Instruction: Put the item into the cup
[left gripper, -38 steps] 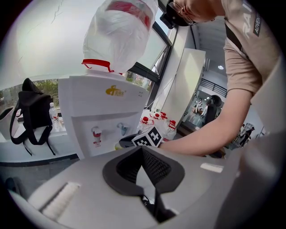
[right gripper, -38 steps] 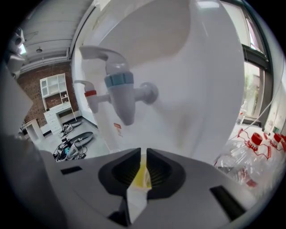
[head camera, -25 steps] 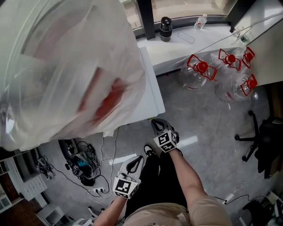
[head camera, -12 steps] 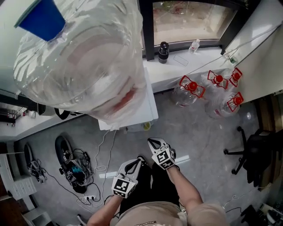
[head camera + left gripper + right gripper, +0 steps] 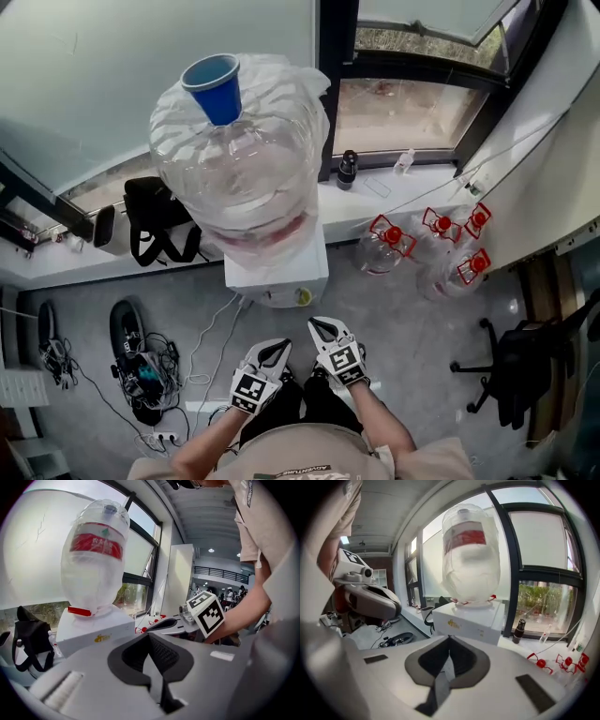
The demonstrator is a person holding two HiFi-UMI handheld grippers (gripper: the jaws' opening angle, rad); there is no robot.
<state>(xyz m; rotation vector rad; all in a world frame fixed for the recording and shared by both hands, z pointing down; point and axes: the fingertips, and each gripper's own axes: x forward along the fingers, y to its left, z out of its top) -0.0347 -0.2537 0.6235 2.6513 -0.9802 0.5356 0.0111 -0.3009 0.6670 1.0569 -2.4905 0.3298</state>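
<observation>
A blue cup (image 5: 215, 86) stands upright on top of the big clear water bottle (image 5: 244, 178), which sits upended on a white dispenser (image 5: 277, 267). My left gripper (image 5: 272, 349) and right gripper (image 5: 322, 326) hang low in front of my body, side by side, well below and short of the dispenser. Both are shut, with nothing between the jaws. No loose item shows in any view. The left gripper view has the bottle (image 5: 96, 559) ahead at the left; the right gripper view has the bottle (image 5: 471, 555) straight ahead.
Several clear jugs with red caps (image 5: 441, 234) lie on the floor right of the dispenser. A black bag (image 5: 159, 220) and a dark bottle (image 5: 348, 169) rest on the window sill. Cables (image 5: 141, 366) lie at the lower left, and an office chair (image 5: 511, 361) stands at the right.
The head view has tilted up and pulled back: the bottle shrank from filling the upper left, and the blue cup came fully into view. Both grippers stayed shut, low and close together.
</observation>
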